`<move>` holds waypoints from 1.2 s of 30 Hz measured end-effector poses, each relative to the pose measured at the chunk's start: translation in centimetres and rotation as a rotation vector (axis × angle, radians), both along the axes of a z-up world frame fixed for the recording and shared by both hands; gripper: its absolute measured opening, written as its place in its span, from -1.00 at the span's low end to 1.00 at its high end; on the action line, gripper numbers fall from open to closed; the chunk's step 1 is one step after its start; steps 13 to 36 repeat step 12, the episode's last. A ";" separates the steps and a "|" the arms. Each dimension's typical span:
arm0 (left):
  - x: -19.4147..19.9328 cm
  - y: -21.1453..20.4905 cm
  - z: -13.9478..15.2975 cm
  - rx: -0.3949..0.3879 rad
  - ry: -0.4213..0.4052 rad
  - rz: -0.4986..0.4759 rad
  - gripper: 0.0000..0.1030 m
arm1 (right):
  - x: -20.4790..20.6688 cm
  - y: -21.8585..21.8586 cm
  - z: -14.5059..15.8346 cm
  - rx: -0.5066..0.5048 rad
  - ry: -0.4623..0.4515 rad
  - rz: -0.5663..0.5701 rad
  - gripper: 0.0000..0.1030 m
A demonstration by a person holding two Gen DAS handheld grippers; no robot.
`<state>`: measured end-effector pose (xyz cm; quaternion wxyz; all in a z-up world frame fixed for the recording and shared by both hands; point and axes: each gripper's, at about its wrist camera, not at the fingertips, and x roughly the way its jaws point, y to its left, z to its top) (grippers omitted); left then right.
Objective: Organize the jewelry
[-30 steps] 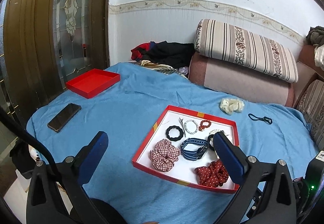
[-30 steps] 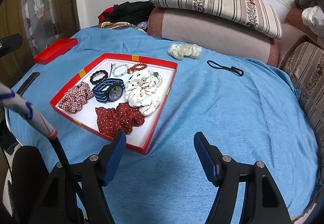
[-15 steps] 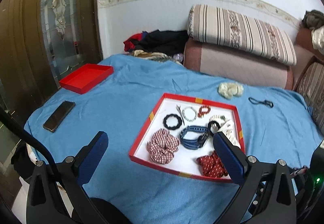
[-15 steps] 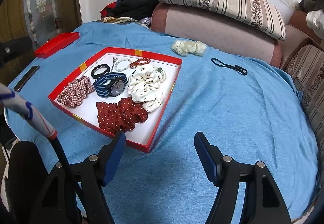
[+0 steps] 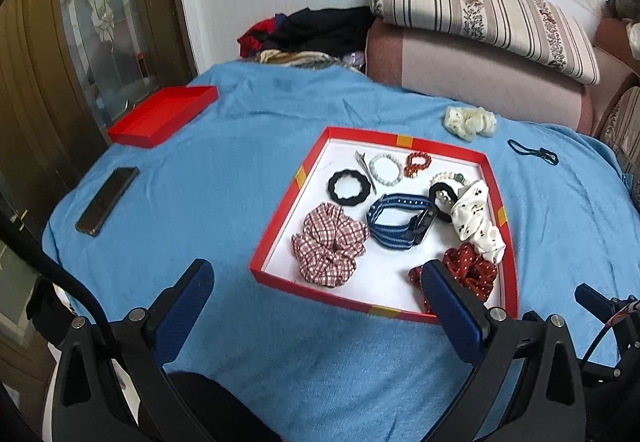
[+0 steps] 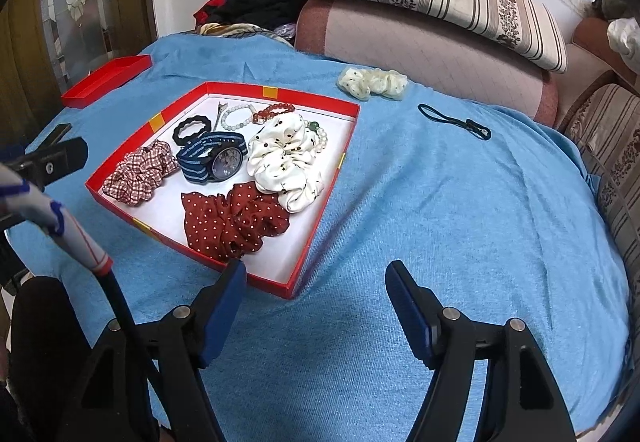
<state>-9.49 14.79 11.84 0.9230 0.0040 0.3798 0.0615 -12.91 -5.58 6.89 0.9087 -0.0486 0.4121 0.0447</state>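
A red tray [image 5: 404, 138] [image 6: 324, 189] lies on the blue bedspread. It holds a checked scrunchie [image 5: 329, 244], a blue striped watch [image 5: 399, 220] [image 6: 216, 158], a red dotted scrunchie [image 6: 234, 220], a white dotted scrunchie [image 6: 286, 160], a black ring [image 5: 349, 187] and bead bracelets [image 5: 385, 169]. A cream scrunchie [image 5: 469, 121] [image 6: 372, 82] and a black cord [image 5: 532, 151] [image 6: 454, 121] lie outside the tray, beyond it. My left gripper [image 5: 316, 282] is open and empty at the tray's near edge. My right gripper [image 6: 314, 278] is open and empty by the tray's near right corner.
A red lid [image 5: 162, 115] [image 6: 106, 80] and a phone [image 5: 107, 200] lie at the left of the bed. Striped and pink cushions [image 5: 480, 26] and a clothes pile [image 5: 308, 32] line the back. A glass door [image 5: 100, 22] stands at left.
Both grippers have moved forward and lower toward the tray, which now looks larger and closer. Both stay open and empty. Nothing on the bed has moved.
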 end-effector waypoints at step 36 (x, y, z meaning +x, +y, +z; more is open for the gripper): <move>0.6 0.9 -1.0 -0.006 0.045 0.030 0.99 | 0.4 0.7 -0.7 -0.006 0.025 0.016 0.52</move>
